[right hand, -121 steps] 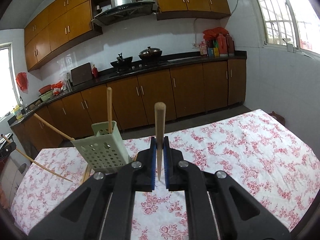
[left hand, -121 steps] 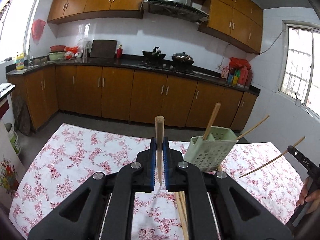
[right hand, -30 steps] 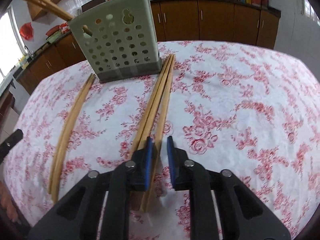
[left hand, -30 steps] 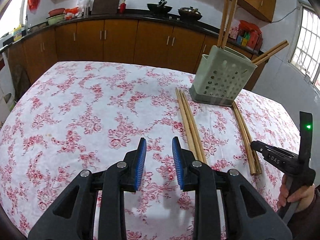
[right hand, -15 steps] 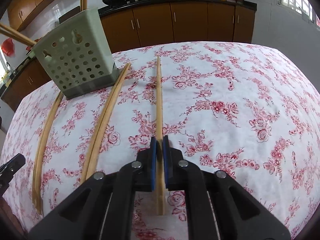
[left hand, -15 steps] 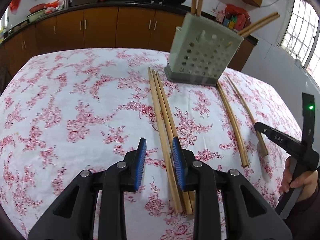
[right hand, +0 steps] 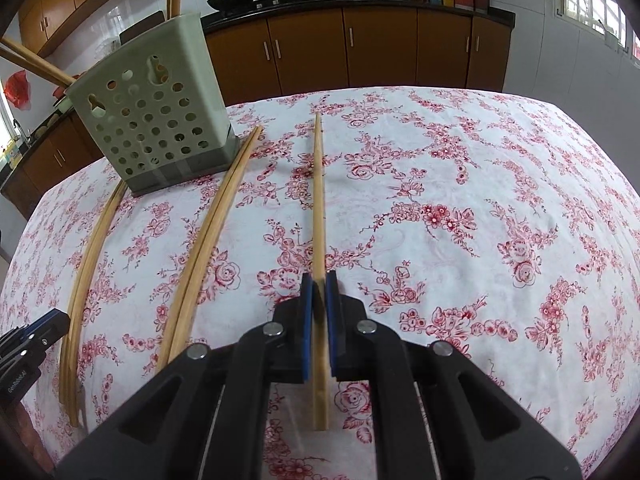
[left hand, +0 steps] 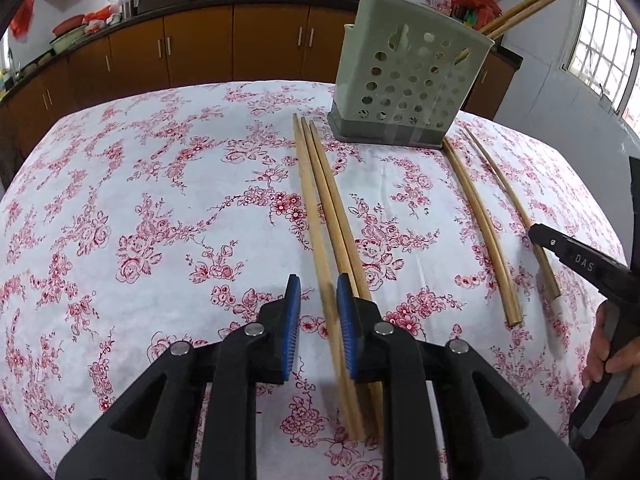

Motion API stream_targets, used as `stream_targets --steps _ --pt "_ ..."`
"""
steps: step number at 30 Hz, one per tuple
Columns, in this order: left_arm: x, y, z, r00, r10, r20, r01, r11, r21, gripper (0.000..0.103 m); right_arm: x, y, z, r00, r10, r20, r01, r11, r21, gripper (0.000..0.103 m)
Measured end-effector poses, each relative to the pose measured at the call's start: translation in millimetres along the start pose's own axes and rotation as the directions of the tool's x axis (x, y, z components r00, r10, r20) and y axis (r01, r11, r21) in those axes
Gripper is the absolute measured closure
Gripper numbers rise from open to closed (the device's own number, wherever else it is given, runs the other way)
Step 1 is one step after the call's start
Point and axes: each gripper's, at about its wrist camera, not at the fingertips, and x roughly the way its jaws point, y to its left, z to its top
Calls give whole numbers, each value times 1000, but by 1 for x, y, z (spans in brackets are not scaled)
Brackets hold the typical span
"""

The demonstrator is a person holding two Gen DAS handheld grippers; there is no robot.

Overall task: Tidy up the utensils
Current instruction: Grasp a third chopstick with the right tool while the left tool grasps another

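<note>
Left wrist view: the left hand-held gripper (left hand: pixel 316 312) points down at a bench (left hand: pixel 140 208) covered in a red-flowered cloth. Its blue-padded jaws stand narrow and are closing, with the leftmost of three wooden chopsticks (left hand: pixel 320 216) between them; that stick looks blurred, and the gap on its left side is plain. The other two lie just right of the right finger. Straight ahead and slightly right stands a pale green perforated utensil holder (left hand: pixel 408 76) with chopsticks leaning out of its top. Further right lie two more chopsticks (left hand: pixel 480 220), well apart from the gripper. At the far right edge a person's hand (left hand: pixel 608 356) holds the other gripper's black body.

Right wrist view: the right hand-held gripper (right hand: pixel 319 292) is clamped on a single chopstick (right hand: pixel 319 200) that runs straight ahead over the cloth. To its left lies a pair of chopsticks (right hand: pixel 208 232), then another pair (right hand: pixel 90 264) further left. The holder (right hand: pixel 156 116) stands ahead on the left.
</note>
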Motion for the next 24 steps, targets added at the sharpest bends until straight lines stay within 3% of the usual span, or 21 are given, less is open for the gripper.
stream_targets --steps 4,12,17,24 --pt "4 -1 3 999 34 3 -34 999 3 95 0 1 0 1000 -1 -1 1 1000 -4 95" --pt "8 44 18 993 118 -1 -118 990 -78 95 1 -2 3 1000 -8 1 8 1000 -10 95" --pt "7 66 22 995 97 -1 -96 991 -92 95 3 -6 7 1000 -21 5 21 1000 -10 95" --pt "6 64 19 996 86 21 -84 991 -107 95 5 -5 8 1000 -23 9 24 999 -23 95"
